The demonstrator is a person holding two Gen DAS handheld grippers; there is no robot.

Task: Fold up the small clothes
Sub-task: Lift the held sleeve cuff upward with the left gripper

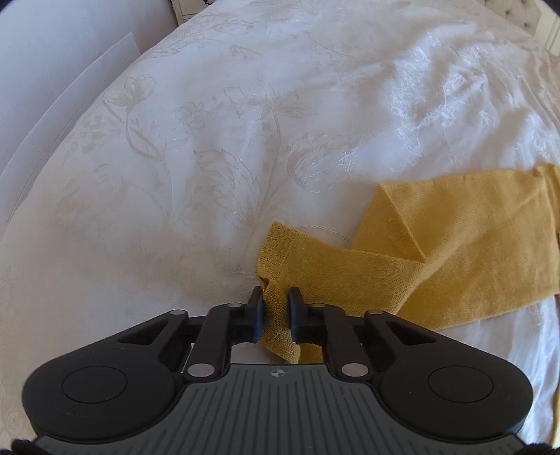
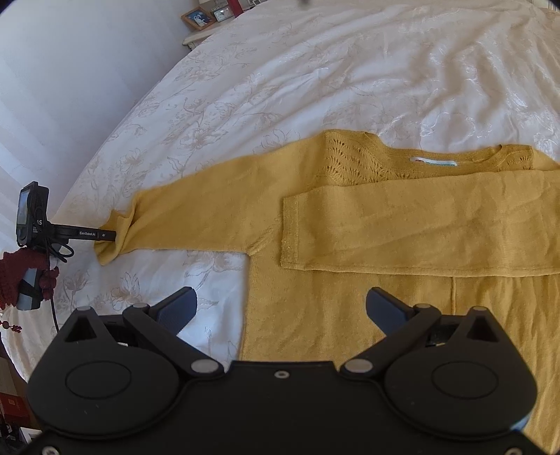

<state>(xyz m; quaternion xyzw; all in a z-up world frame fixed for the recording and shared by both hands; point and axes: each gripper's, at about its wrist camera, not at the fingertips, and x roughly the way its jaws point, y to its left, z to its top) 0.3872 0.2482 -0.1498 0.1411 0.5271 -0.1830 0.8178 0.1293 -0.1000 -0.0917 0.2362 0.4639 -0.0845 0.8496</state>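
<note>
A mustard yellow knit sweater [image 2: 367, 280] lies flat on the white bedspread, neck away from me. Its right sleeve [image 2: 420, 231] is folded across the chest. Its left sleeve [image 2: 196, 210] stretches out to the left. My left gripper [image 1: 275, 295] is shut on that sleeve's cuff [image 1: 280, 252]; in the right wrist view it [image 2: 113, 235] shows side-on at the cuff. My right gripper [image 2: 280, 304] is open and empty, above the sweater's lower left edge.
The white floral bedspread [image 2: 315, 70] covers the bed all around the sweater. The bed's left edge [image 2: 87, 168] drops off beside a white wall. A nightstand with photo frames [image 2: 199, 17] stands at the far left corner.
</note>
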